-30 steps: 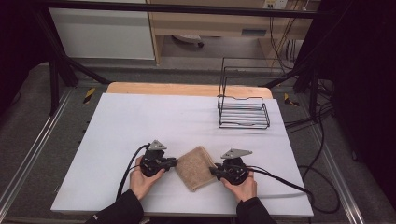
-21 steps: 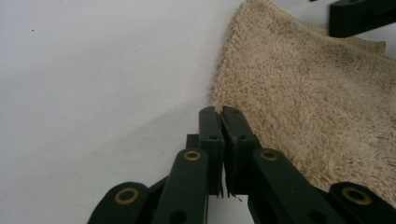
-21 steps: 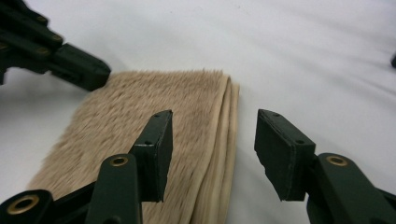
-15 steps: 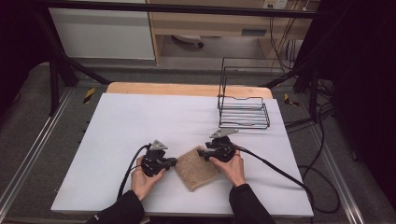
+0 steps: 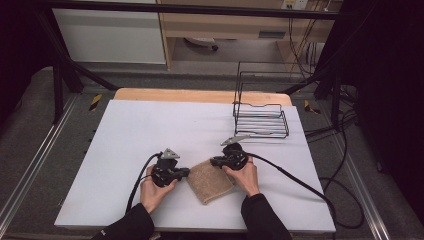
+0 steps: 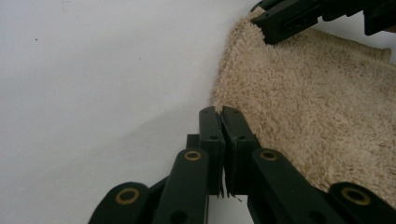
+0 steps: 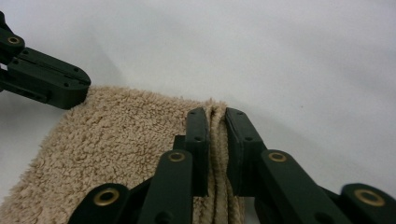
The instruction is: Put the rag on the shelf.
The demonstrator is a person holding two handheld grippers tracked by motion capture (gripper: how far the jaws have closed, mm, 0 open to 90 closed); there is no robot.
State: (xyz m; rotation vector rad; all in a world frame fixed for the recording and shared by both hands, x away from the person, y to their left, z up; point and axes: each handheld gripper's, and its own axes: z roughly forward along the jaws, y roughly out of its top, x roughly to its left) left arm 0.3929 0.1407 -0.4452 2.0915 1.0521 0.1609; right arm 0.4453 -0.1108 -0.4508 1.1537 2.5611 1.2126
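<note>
- One beige terry towel [image 5: 210, 179] is seen.
- Two handheld grippers are counted: the left gripper [image 5: 186, 172] and the right gripper [image 5: 214, 161].
- One black wire rack [image 5: 260, 116] is seen.
- One white table [image 5: 150, 130] is seen.

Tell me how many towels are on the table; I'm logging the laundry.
1. The towel lies folded near the table's front edge, between the left gripper and the right gripper, which pinches its edge. Nothing suggests another.

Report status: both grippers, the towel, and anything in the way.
Left gripper shut at the beige towel corner; whether it pinches fabric is unclear. Right gripper shut on towel's folded edge. Towel flat on white table. Wire rack stands well apart.
</note>
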